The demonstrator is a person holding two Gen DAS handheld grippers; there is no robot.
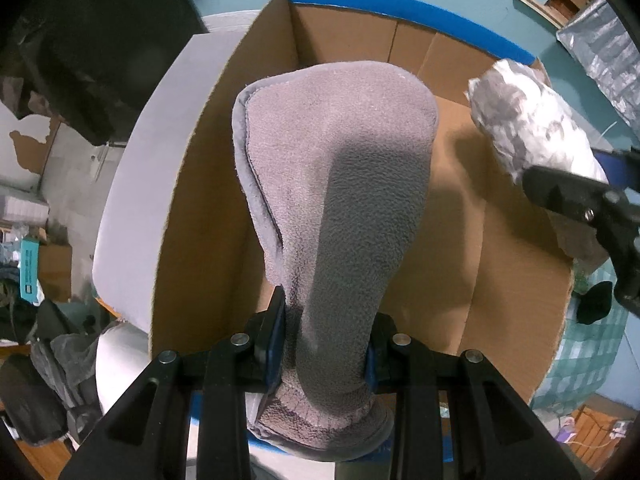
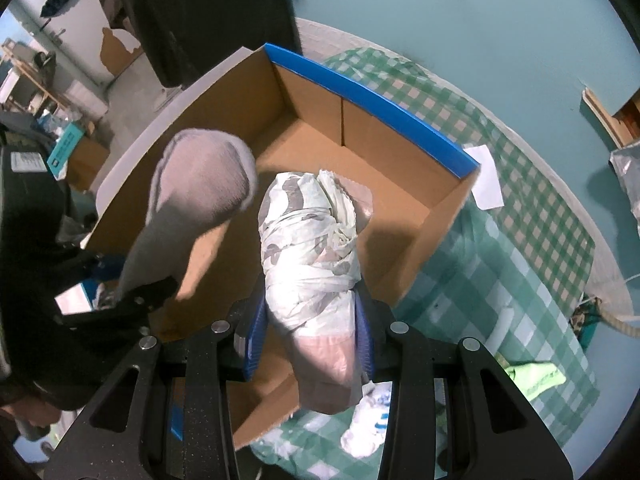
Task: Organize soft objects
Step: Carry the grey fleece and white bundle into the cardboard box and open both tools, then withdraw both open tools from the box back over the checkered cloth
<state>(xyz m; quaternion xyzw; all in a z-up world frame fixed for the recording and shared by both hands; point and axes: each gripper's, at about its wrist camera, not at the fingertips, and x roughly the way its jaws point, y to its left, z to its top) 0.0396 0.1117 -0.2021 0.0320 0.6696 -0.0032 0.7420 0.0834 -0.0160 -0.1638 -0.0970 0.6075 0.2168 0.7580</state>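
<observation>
My left gripper is shut on a grey fleece insole-shaped pad and holds it above the open cardboard box. My right gripper is shut on a rolled white patterned diaper bundle, also held over the box. The bundle shows at the right of the left wrist view, with the right gripper's finger below it. The grey pad shows at the left of the right wrist view. The box has a blue far rim and its floor looks bare.
The box sits on a green checked cloth. On the cloth lie a white paper slip, a lime green cloth and a white and blue item. A white cushioned surface lies left of the box.
</observation>
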